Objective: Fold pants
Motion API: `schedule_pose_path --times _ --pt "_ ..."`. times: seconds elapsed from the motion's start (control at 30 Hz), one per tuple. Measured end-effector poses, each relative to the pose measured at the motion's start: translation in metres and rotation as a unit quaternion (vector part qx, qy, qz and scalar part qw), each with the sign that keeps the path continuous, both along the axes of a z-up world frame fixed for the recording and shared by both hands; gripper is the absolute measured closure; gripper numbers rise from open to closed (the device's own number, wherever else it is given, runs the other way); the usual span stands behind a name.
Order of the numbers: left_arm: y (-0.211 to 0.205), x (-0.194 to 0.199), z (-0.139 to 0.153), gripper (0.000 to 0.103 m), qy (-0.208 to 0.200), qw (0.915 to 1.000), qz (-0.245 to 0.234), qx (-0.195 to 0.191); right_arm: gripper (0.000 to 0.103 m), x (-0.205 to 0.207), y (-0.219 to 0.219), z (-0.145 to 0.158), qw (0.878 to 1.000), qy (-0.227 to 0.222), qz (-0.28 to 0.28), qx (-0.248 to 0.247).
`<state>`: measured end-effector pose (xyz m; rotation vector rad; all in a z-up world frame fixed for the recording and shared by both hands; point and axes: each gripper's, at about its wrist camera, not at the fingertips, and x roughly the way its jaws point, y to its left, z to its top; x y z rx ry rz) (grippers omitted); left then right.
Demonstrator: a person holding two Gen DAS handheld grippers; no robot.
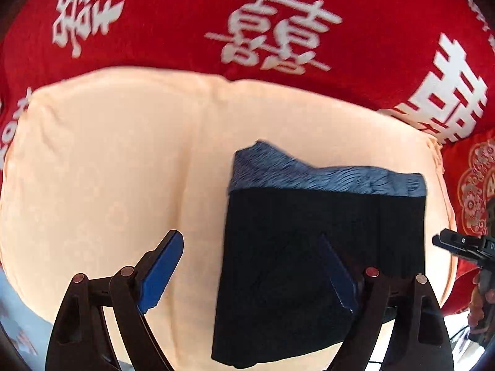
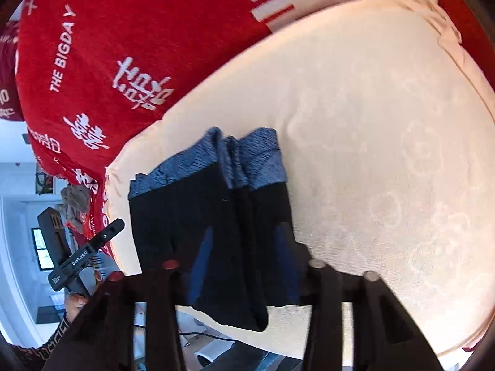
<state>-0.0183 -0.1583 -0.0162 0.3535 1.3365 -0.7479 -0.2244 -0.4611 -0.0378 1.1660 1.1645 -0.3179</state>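
Pants: they are folded into a small dark block. They lie on the cream cushion, near its front edge. A blue-grey band runs along the far end of the block.
Cream cushion: it is big and puffy. The pants sit on its right part as the left camera sees it.
Red blanket: it lies behind the cushion and has white letters on it.
Left gripper: its fingers are spread wide and hold nothing. One blue pad hangs over the bare cushion. The other is over the dark pants.
Right gripper: its fingers are also apart. Both are over the folded pants. I cannot tell if they touch the cloth, but they are not pinching it.
Other view: from the right camera, the left gripper shows at the left side, just past the cushion's edge, held in a hand.
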Motion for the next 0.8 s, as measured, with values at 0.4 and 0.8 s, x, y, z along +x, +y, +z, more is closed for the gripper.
schedule_pose_path --times 0.4,0.8 --pt "-0.052 -0.044 -0.050 0.000 -0.075 0.9947 -0.050 0.050 0.076 0.037 0.030 -0.030 0.997 0.023 0.064 -0.039" --pt "-0.051 -0.041 -0.052 0.000 -0.081 0.9948 -0.038 0.048 0.075 0.046 0.038 -0.020 0.989 0.048 0.112 -0.079"
